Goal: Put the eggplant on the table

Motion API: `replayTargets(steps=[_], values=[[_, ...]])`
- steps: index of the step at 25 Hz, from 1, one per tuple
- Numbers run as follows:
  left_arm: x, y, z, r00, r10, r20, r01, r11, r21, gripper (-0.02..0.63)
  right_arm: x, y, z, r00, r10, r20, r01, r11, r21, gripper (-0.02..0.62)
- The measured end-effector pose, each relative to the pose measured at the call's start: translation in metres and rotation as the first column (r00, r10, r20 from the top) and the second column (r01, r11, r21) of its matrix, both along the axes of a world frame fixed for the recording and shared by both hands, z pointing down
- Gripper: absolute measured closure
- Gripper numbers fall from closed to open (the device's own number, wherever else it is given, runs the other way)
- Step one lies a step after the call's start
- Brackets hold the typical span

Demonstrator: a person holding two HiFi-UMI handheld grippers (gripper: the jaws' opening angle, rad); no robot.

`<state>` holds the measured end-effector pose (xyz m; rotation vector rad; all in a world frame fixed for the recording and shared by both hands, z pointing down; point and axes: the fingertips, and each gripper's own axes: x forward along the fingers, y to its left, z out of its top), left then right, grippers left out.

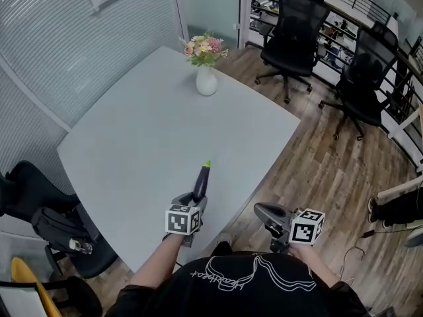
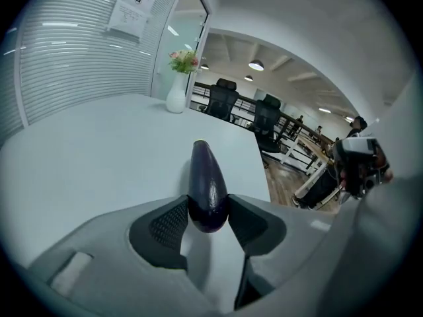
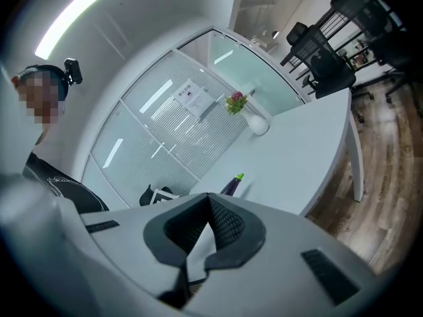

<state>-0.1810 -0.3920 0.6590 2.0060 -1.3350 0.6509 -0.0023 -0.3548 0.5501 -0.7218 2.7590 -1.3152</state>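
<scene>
A dark purple eggplant (image 1: 201, 181) with a green stem end is gripped at its thick end by my left gripper (image 1: 196, 199), which is shut on it. It points away from me, low over the white table (image 1: 145, 137) near the front edge. In the left gripper view both pads press the sides of the eggplant (image 2: 207, 183), and the table (image 2: 92, 144) lies close below. Whether it touches the tabletop I cannot tell. My right gripper (image 1: 263, 211) hangs off the table's right edge over the floor, its pads closed together with nothing between them. From the right gripper view the eggplant (image 3: 231, 185) shows on the table's (image 3: 297, 157) near side.
A white vase of flowers (image 1: 206, 78) stands at the table's far end. Black office chairs (image 1: 291, 18) (image 1: 367, 71) stand on the wooden floor to the right. Another dark chair (image 1: 46, 216) sits by the table's left corner. A person's legs (image 1: 396, 207) show at far right.
</scene>
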Motion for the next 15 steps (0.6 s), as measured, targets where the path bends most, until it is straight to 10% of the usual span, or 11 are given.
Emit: replayTargets(steps=[15], values=[[-0.005,-0.004,0.041,0.999,-0.026,0.027,0.028,0.997,-0.075,0.41,0.017,-0.013,0.018,0.995,0.066,0.072,-0.058,0.992,-0.115,0.591]])
